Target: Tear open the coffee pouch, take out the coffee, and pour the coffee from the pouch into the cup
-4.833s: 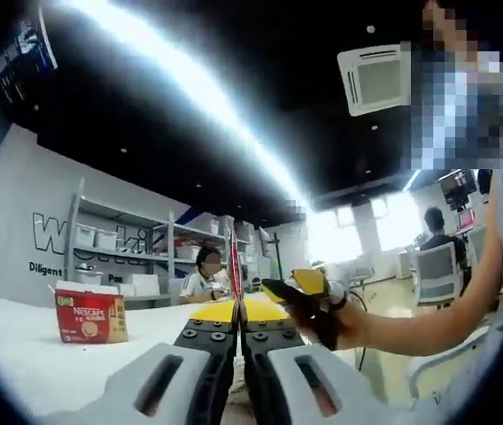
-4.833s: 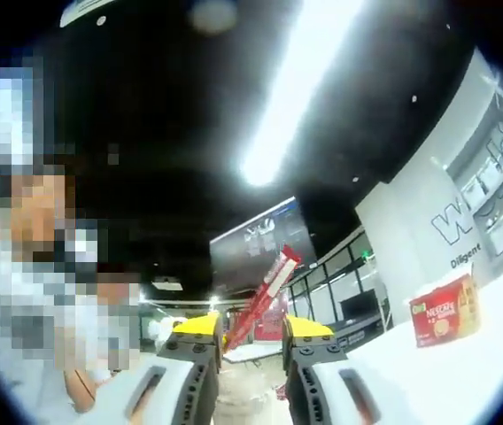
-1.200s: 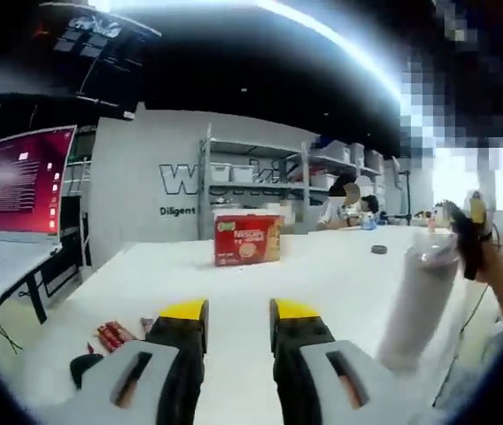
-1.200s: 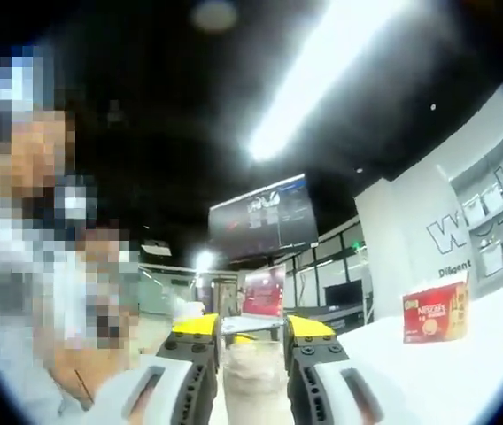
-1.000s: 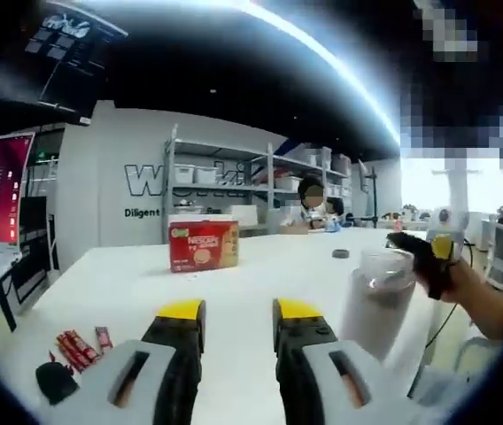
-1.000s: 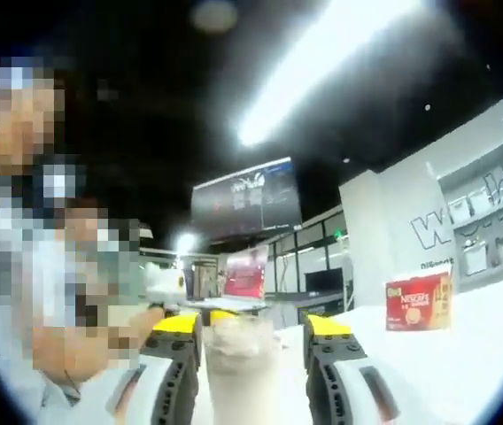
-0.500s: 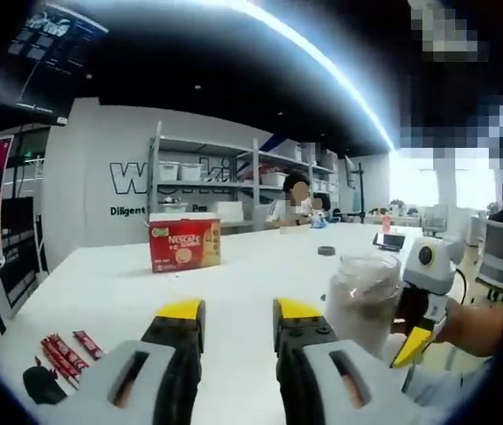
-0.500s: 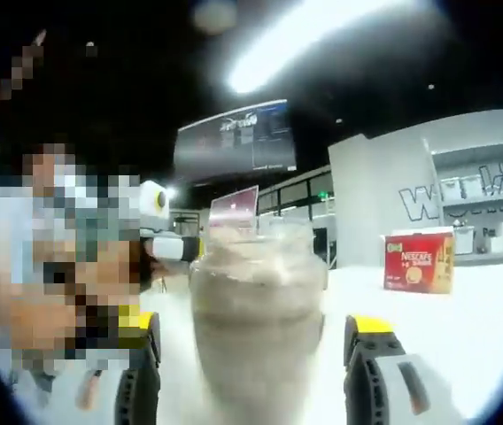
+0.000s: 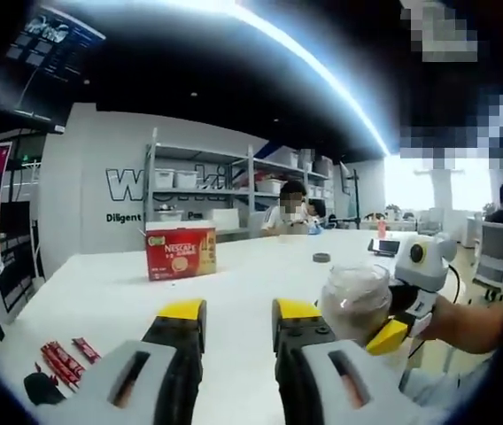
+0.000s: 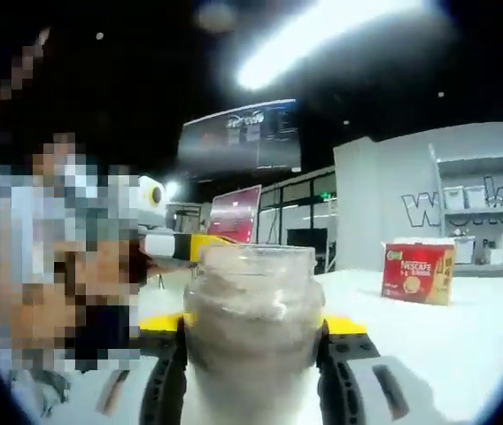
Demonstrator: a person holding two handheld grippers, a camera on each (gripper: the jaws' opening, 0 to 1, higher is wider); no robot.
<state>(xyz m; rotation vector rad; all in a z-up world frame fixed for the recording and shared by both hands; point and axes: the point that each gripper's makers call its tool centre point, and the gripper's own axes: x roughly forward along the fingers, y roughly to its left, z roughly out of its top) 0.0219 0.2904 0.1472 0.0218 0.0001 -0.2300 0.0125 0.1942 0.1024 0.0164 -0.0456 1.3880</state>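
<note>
A clear cup [image 10: 251, 305] with pale brown contents sits between the jaws of my right gripper [image 10: 253, 326], whose yellow-tipped jaws press on its two sides. In the left gripper view the same cup [image 9: 351, 299] leans, held by the right gripper [image 9: 374, 320] that comes in from the right. My left gripper [image 9: 238, 317] stands open over the white table [image 9: 110, 301] with nothing between its jaws. Red coffee pouches [image 9: 60, 358] lie on the table at the lower left. The left gripper [image 10: 170, 244] shows beyond the cup in the right gripper view.
A red Nescafe box [image 9: 180, 251] stands mid-table, also seen as the box [image 10: 418, 273] at the right. A small black object [image 9: 39, 387] lies by the pouches. A dark round piece [image 9: 321, 258] and a phone [image 9: 384, 246] lie farther off. A laptop [image 10: 234, 212] stands behind.
The right gripper's jaws have closed in from wide apart onto the cup's sides. In the left gripper view the cup now leans. The left gripper stays open.
</note>
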